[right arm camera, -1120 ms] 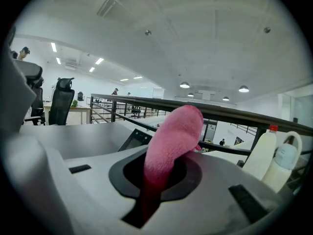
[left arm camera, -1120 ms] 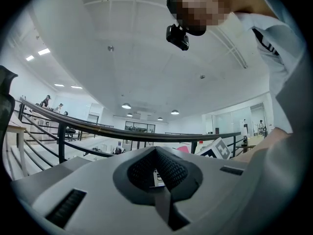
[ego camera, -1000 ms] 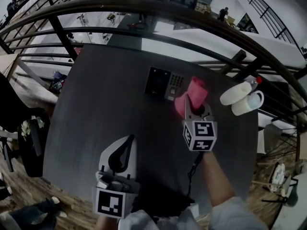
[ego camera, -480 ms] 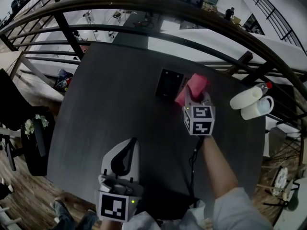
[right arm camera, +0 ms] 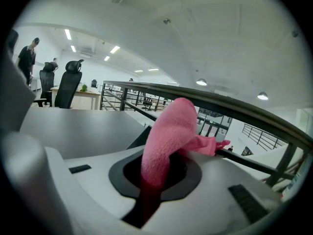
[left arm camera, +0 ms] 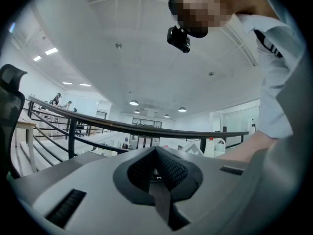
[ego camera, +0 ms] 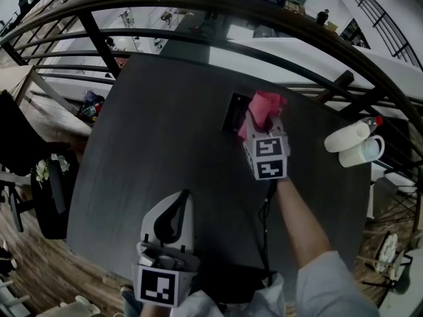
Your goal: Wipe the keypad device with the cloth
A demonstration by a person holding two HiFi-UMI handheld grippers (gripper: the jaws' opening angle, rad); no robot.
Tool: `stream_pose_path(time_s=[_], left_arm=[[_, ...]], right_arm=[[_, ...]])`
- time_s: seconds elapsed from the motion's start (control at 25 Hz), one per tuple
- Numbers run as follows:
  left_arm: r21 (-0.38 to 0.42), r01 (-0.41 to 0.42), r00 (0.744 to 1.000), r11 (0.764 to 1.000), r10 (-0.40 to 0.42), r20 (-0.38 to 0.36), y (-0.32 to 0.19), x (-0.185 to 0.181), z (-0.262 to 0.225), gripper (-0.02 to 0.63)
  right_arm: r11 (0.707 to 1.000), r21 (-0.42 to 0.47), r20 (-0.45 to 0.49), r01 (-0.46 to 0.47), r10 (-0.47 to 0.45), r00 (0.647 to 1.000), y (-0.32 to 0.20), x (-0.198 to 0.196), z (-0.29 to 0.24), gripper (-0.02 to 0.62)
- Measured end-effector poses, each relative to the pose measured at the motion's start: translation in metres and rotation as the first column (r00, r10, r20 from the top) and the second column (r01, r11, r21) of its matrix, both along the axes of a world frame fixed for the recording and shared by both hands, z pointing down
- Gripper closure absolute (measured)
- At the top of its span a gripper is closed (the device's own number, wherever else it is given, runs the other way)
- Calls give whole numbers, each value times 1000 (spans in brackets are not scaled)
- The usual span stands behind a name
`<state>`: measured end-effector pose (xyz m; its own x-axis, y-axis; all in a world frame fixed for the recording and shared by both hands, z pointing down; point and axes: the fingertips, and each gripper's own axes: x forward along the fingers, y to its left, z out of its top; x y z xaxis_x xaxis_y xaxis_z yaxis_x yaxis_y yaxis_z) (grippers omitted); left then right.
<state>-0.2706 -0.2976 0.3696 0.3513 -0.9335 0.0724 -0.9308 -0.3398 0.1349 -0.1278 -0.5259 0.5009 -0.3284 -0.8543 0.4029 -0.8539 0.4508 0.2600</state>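
The black keypad device (ego camera: 236,113) lies on the dark table, and only its left part shows past the pink cloth (ego camera: 262,110). My right gripper (ego camera: 262,125) is shut on the pink cloth, which rests over the device's right side. From the right gripper view, the cloth (right arm camera: 168,133) bulges out between the jaws, with a dark corner of the device (right arm camera: 139,137) just left of it. My left gripper (ego camera: 174,218) sits near the table's front edge, shut with nothing in it; in its own view the left gripper (left arm camera: 157,173) shows its jaws closed together.
A white bottle with a red cap (ego camera: 349,135) and a white mug (ego camera: 363,150) lie at the table's right edge. A dark curved railing (ego camera: 218,13) runs behind the table (ego camera: 165,137). A cable (ego camera: 266,210) trails from the right gripper toward me.
The right gripper has carried the pink cloth leftward and away from me onto the keypad device, covering its right part. The left gripper has stayed put.
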Motion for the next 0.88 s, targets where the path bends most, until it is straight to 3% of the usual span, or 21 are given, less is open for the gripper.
stream_pose_path(time_s=[0.28, 0.48, 0.64, 0.88], left_arm=[[2, 9, 1000, 1000, -9, 3, -1, -6, 2, 603], [-4, 5, 1000, 1000, -5, 9, -1, -5, 2, 603], [-1, -4, 1000, 1000, 4, 9, -2, -1, 0, 603], [2, -17, 1000, 1000, 17, 9, -2, 3, -2, 603]], right_arm=[[982, -20, -89, 188, -189, 978, 11, -54, 16, 565], [962, -55, -145, 269, -274, 951, 24, -66, 29, 565], [960, -100, -139, 261, -274, 952, 39, -54, 42, 565], [974, -135, -106, 180, -195, 975, 56, -10, 54, 565]])
